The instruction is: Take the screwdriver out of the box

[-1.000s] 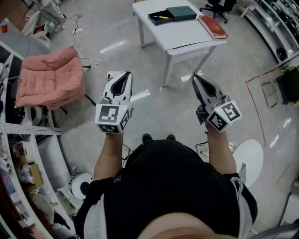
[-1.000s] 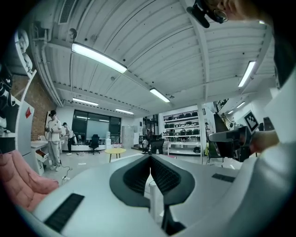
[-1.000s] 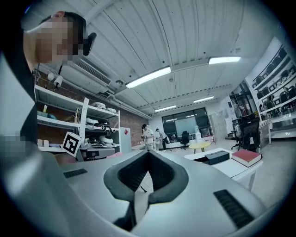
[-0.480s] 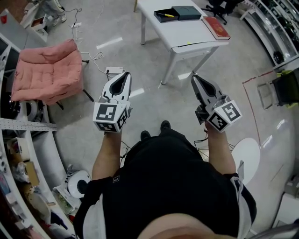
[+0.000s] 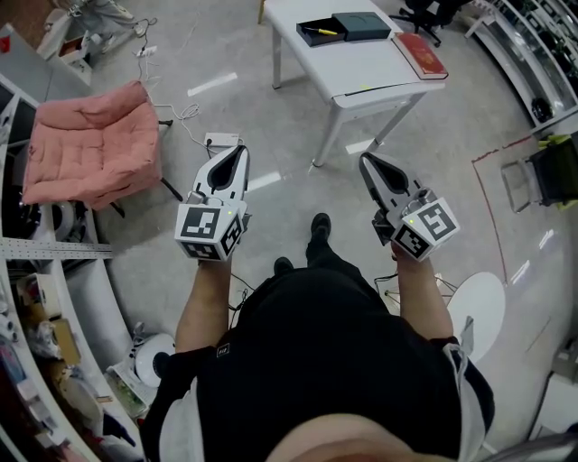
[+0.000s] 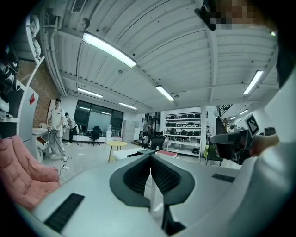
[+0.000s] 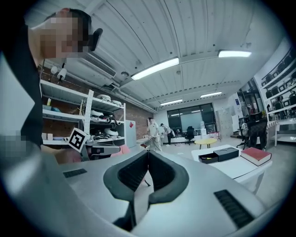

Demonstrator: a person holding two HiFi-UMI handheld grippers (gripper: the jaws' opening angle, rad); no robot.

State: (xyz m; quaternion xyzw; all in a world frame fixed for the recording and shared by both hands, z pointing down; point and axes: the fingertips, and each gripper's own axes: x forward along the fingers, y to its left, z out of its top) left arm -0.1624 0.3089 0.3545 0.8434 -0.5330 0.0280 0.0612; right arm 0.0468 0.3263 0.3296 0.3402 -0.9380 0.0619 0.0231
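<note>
- The yellow-handled screwdriver (image 5: 318,32) lies inside the open black box (image 5: 310,37), well ahead of both pairs of jaws and untouched. In the right gripper view it shows ahead and to the right of the jaws (image 7: 209,156).
- The right gripper (image 5: 366,160) is clenched, its dark ribbed pads (image 7: 159,171) meeting at the tips with nothing between them.
- The left gripper (image 5: 239,150) is likewise closed on nothing, its tips together (image 6: 150,157).
- The box sits on a white table (image 5: 361,72), with a dark teal flat case (image 5: 361,24) touching it and a red book (image 5: 420,54) near.
- A grey polished floor (image 5: 452,135) lies between jaws and table; a pink cushioned chair (image 5: 90,144) stands left of the left jaws.
- Since a second ago, the table has slid toward the top edge of the head view, and one black shoe (image 5: 318,226) has stepped forward.
</note>
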